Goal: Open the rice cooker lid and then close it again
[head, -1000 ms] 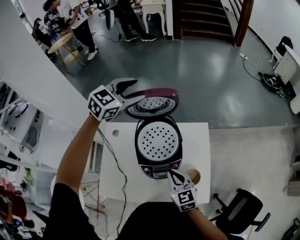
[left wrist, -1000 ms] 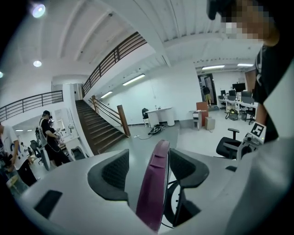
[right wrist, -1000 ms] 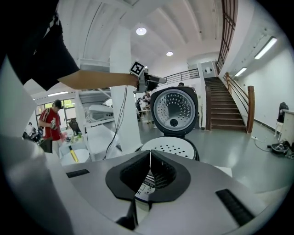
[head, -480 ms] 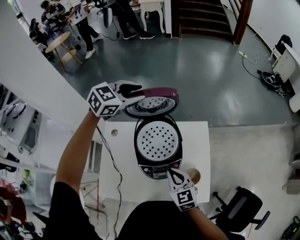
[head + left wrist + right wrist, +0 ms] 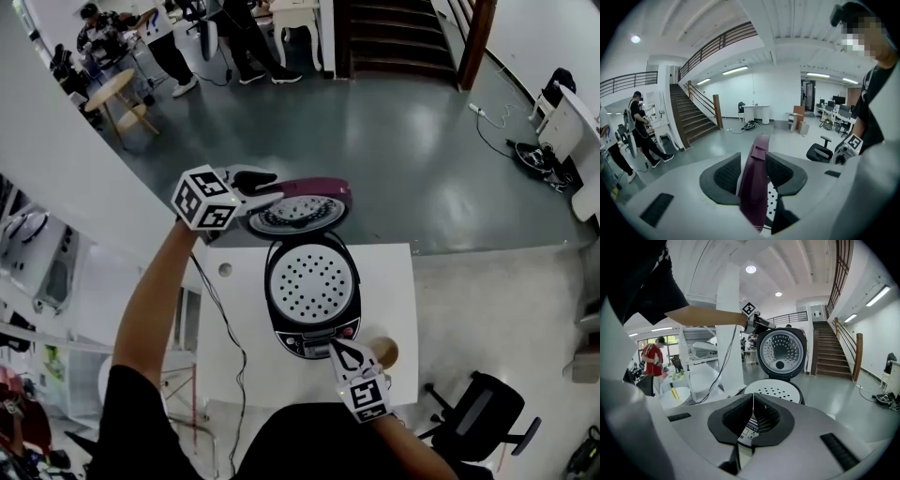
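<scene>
One rice cooker (image 5: 312, 291) is standing in the middle of the white tabletop (image 5: 398, 281), its hinge toward the far edge and its control panel (image 5: 307, 344) facing the near edge. Its single maroon lid (image 5: 314, 199) is standing open, raised upright over the far edge. The pot opening is not showing any food: one white perforated tray (image 5: 312, 279) is sitting in it and covering the inside. In the right gripper view the lid's underside is showing one dimpled metal plate (image 5: 780, 350) with a dark knob at its centre.

Two grippers are working here. The left gripper (image 5: 266, 187) is reaching over the far left corner to the lid's left rim; its jaws have just been closing, and in the left gripper view the maroon rim is sitting edge-on between the two black pads (image 5: 727, 174), which are pressing on it from both sides. The right gripper (image 5: 339, 350) is hovering at the near edge just in front of the control panel, its jaws drawn fully together with nothing between them.

One round tan object (image 5: 386, 352), too small to identify, is lying just beside the right gripper near the near right corner. One small hole (image 5: 225, 269) is showing near the far left corner, and one dark cable (image 5: 236, 339) is trailing down along the left edge.
</scene>
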`<move>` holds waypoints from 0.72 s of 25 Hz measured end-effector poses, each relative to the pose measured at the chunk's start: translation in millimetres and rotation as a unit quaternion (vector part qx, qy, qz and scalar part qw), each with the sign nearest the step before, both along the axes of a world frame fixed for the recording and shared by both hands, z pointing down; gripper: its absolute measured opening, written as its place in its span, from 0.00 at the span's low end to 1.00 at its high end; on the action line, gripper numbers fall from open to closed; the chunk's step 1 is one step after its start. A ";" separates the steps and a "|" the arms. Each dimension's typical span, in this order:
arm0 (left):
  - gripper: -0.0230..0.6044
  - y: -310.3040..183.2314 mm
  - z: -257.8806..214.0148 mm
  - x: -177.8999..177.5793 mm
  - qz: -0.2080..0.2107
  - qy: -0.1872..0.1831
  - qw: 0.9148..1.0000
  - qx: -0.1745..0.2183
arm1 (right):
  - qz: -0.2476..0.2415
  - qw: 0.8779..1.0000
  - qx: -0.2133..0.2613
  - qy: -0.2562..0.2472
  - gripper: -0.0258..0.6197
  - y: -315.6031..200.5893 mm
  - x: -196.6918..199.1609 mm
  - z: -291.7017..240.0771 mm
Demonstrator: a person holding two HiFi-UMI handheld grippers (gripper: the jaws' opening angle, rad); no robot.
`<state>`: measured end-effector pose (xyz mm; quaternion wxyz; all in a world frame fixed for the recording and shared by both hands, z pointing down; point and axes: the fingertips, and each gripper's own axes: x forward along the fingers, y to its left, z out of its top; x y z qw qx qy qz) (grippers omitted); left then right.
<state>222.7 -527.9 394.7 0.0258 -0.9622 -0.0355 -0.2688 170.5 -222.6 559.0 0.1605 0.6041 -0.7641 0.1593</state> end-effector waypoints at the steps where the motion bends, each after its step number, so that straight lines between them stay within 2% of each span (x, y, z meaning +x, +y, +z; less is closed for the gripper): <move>1: 0.29 0.5 0.3 0.1 0.001 -0.003 1.000 -0.001 | 0.000 1.000 0.001 0.000 0.04 0.3 0.2 0.4; 8: 0.27 13.0 3.2 -1.9 0.015 -0.036 0.999 -0.021 | 0.000 1.000 0.003 0.001 0.04 1.9 -2.1 -3.4; 14: 0.25 31.9 6.5 -7.3 0.033 -0.049 0.998 -0.017 | -0.002 1.000 0.005 0.002 0.04 5.4 -5.8 -4.1; 18: 0.23 47.3 10.7 -12.7 0.045 -0.066 0.997 -0.019 | 0.006 1.000 -0.001 -0.029 0.04 8.1 -8.4 -1.0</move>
